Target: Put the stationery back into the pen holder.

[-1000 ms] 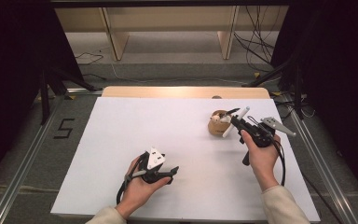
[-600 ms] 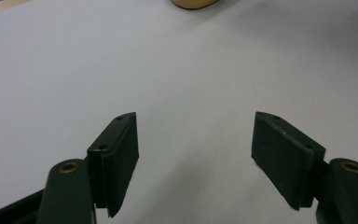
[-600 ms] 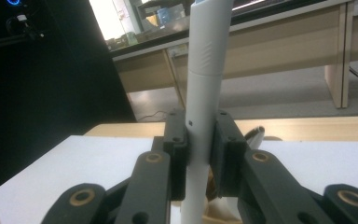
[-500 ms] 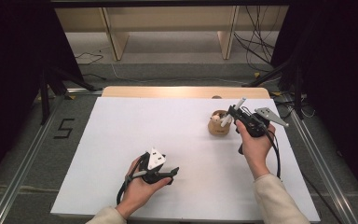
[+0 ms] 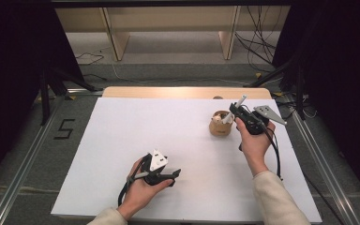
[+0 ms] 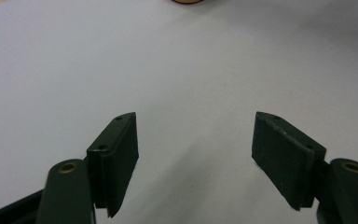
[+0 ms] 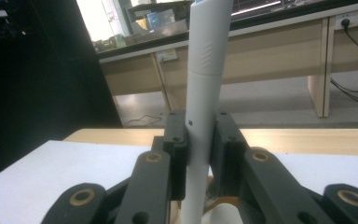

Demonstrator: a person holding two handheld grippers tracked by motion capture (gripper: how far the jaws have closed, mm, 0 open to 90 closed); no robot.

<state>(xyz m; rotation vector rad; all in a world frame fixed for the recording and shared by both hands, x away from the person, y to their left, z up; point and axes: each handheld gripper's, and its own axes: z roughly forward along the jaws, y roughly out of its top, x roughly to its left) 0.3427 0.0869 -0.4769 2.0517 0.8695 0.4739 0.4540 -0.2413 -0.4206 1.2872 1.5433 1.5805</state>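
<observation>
Right gripper [image 7: 198, 154]: jaws pressed onto a white pen [image 7: 204, 93], one on each side of its barrel; the pen stands upright between them and runs past the top of the right gripper view.
Right gripper, high view [image 5: 238, 110]: held in the person's right hand [image 5: 254, 140] over the far right part of the table [image 5: 136, 126], just beside and above the cup [image 5: 220, 127]; its grey plate [image 5: 268, 113] points right.
Pen: white, smooth, round barrel with a short ribbed patch above the jaws; in the high view its upper end [image 5: 240, 100] sticks up and away from the jaws, tilted. Whether its lower end touches the cup I cannot tell.
Cup: small, tan, round, standing upright on the white table top; something white shows inside, too small to identify.
Left gripper [image 6: 193, 149]: jaws spread wide, nothing between them, white table top beneath.
Left gripper, high view [image 5: 168, 176]: in the left hand [image 5: 140, 190] at the near edge of the table, lying low, well apart from the cup.
Table: white sheet over a wooden top, whose far edge [image 5: 183, 92] shows bare.
</observation>
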